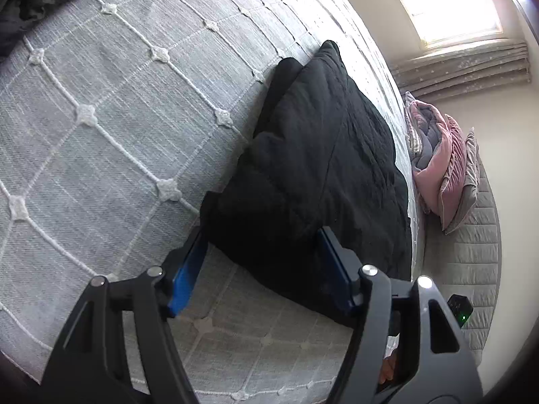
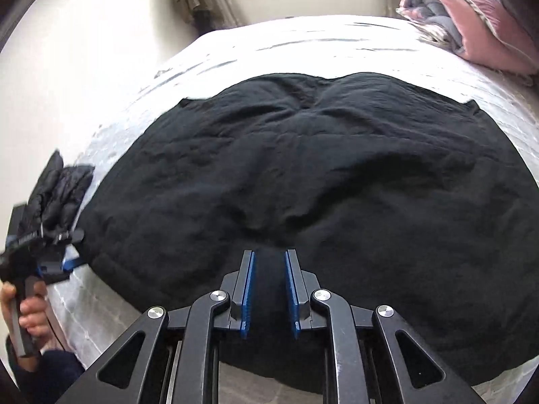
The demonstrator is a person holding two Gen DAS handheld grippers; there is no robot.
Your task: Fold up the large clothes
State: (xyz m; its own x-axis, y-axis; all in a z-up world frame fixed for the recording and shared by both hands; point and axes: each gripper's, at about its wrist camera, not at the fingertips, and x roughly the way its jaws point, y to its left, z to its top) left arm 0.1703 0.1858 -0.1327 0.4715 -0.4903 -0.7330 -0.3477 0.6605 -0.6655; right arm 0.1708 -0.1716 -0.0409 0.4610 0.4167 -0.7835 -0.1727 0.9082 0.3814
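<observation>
Black garment (image 2: 303, 175) lies folded on grey bed (image 1: 101, 118); left gripper (image 1: 266, 235) spread wide at its corner; right gripper (image 2: 269, 262) narrow, pinching its near edge.

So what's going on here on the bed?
A person is folding a black garment on a grey bedspread, with a handheld gripper in each hand. The garment lies spread out flat. The right gripper sits at its near edge, jaws narrow with black fabric between them; whether they pinch it is unclear. The left gripper stands open at the garment's side edge, nothing pressed between its pads. Pink and grey bedding is piled at the far corner.
</observation>
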